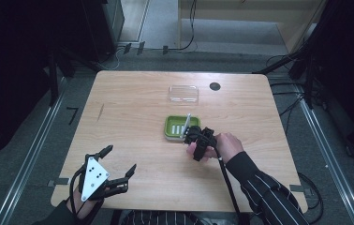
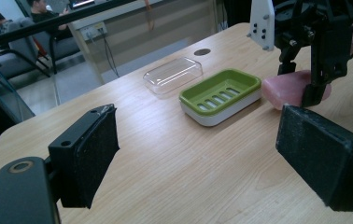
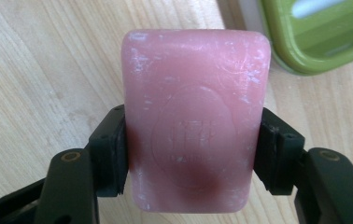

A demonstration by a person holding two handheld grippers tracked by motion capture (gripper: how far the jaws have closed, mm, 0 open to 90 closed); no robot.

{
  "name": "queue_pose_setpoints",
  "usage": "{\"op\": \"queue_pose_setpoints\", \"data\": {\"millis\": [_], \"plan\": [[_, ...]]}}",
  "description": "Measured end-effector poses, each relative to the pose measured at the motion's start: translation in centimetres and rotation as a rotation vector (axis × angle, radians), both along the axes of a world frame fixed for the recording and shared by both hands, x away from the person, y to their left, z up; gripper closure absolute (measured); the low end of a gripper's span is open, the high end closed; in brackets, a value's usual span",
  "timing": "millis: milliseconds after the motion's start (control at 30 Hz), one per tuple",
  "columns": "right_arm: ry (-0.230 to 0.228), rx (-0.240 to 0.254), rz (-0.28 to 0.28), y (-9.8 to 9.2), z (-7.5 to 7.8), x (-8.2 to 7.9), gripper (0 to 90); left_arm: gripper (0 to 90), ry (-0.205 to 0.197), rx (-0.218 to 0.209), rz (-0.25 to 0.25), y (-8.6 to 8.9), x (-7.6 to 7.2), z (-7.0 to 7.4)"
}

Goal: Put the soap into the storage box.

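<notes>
I'm holding the R gripper [image 1: 195, 140] clamped on the pink rectangular soap bar [image 3: 194, 116]; both pads are pressing its long sides, approx. mid-length, w/ the stamped face toward the right gripper view's cam. The bar is sitting low over the light wooden table [image 1: 133, 93], just beside the green slotted soap dish w/ white base [image 1: 177, 126]. From the left gripper view it seems to be resting on the wood or barely off it; can't tell which.

Key relation: the dish is lying just past the bar's far end and off to one side, so the bar's long axis isn't pointing into the tray yet. I'm judging the next move needs a lift over the rim plus a small turn.

The L gripper [image 1: 119, 161] is idling near the table's front-left corner, jaws wide apart, nothing between them; R is much nearer. The clear plastic lid [image 1: 183, 93] is lying beyond the dish.

Hard to read: the stamped lettering is blurred, and in the high view the bar is hidden behind the gripper.
</notes>
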State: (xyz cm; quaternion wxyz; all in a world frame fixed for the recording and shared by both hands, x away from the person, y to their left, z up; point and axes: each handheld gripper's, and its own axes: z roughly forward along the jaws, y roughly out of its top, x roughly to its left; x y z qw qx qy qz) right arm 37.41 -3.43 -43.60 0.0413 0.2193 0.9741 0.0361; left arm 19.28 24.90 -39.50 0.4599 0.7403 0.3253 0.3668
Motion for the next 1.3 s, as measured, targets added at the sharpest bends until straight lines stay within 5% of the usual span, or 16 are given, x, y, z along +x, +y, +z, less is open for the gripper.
{"op": "queue_pose_setpoints", "data": {"millis": [1300], "plan": [[-0.069,0.035,0.003,0.3,2.6,2.0,38.7,13.3,0.004,0.002,0.0,0.0,0.0,0.0]]}}
